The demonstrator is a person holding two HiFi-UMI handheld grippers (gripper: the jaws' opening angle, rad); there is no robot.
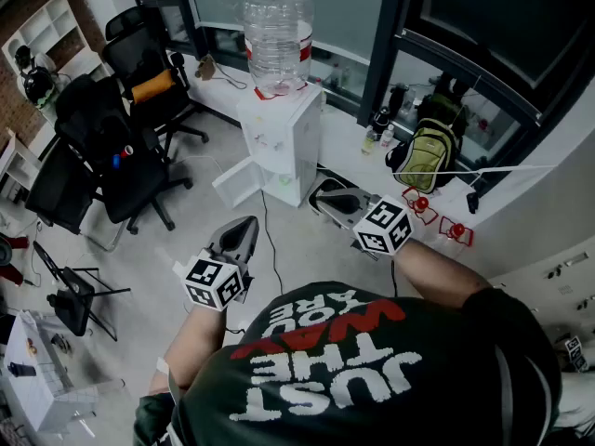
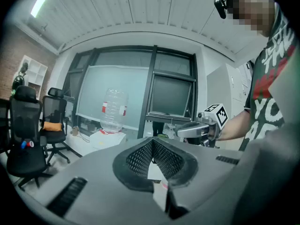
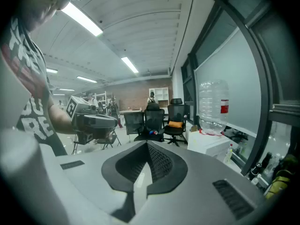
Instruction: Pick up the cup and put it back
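The left gripper's (image 2: 152, 143) jaws are pressed together, the meshed pads meeting in a point with nothing between them. The right gripper's (image 3: 147, 146) jaws are also fully closed, and they too are bare. Neither pair pinches anything.

Both grippers are held out at about waist height in front of the person, near each other and side by side. Each shows in the other's view, pointing across an open office rather than down at any surface. Below them in the head view is only floor (image 1: 177, 277), with a cable trailing over it.

Further out stands a white dispenser (image 1: 284, 142) with a big clear bottle (image 1: 277, 35) on top. Black chairs (image 1: 112, 147) are off to the left. A ledge (image 1: 349, 142) under the windows carries small bottles and a green backpack (image 1: 429, 151).

No cup appears in any of the three views. It isn't in the jaws, on the floor ahead or on the ledge, as far as the small clutter there can be made out (a few items are too small to name).

So nothing of the task is visibly under way. With both pairs of jaws closed on nothing and no cup within reach, this looks like an idle moment. It could fall before the pick-up has begun or after the cup has gone back, and the frames alone can't say which. If it falls before, everything is left to do: find the cup, open a pair of jaws around it, lift it and set it down again.
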